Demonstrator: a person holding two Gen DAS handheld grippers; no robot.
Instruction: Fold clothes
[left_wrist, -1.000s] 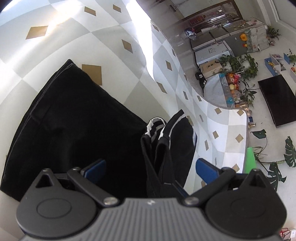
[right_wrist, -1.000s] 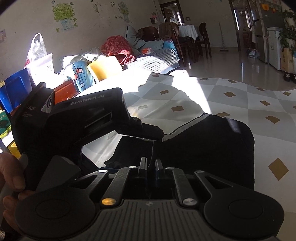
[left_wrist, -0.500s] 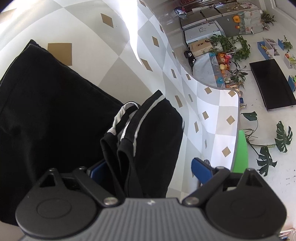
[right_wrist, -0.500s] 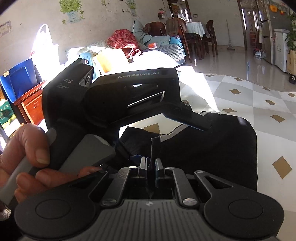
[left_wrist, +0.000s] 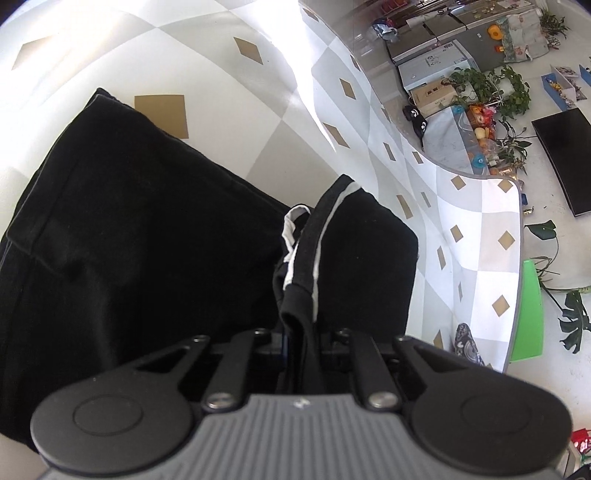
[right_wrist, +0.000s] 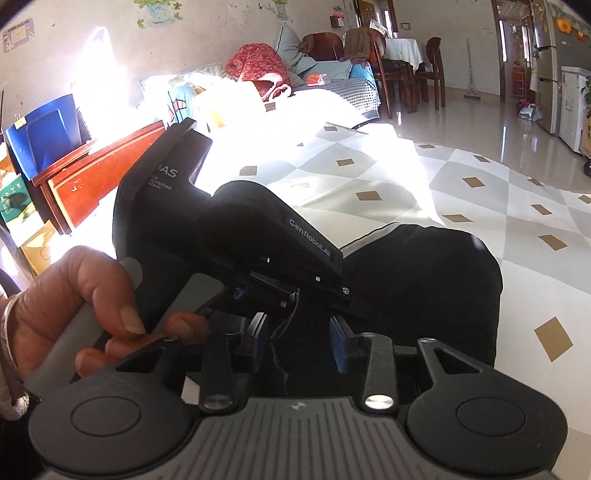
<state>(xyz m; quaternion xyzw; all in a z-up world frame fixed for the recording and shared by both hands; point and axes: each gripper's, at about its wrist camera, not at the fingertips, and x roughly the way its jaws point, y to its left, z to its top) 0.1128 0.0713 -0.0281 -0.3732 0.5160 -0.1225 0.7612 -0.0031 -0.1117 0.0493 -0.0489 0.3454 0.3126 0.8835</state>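
Observation:
A black garment (left_wrist: 129, 240) with white trim lies on a white, grey and tan checked cloth (left_wrist: 221, 74). In the left wrist view my left gripper (left_wrist: 301, 339) is shut on a bunched, white-striped edge of the garment (left_wrist: 314, 251) and holds it up. In the right wrist view my right gripper (right_wrist: 299, 343) is open, its blue pads (right_wrist: 338, 347) apart, with a loose thread between them. The left gripper's body (right_wrist: 229, 236) and the hand holding it sit right in front of it. The garment (right_wrist: 424, 280) lies beyond.
The cloth's edge (left_wrist: 517, 258) drops to the floor at the right, by a green board (left_wrist: 530, 310), plants and a dark panel (left_wrist: 565, 155). In the right wrist view a red wooden cabinet (right_wrist: 85, 184), a blue bin (right_wrist: 40, 133), a sofa with clothes (right_wrist: 266, 70) and dining chairs stand behind.
My left gripper has closed on the striped edge of the garment. My right gripper, shut on the cloth before, has opened and let it go.

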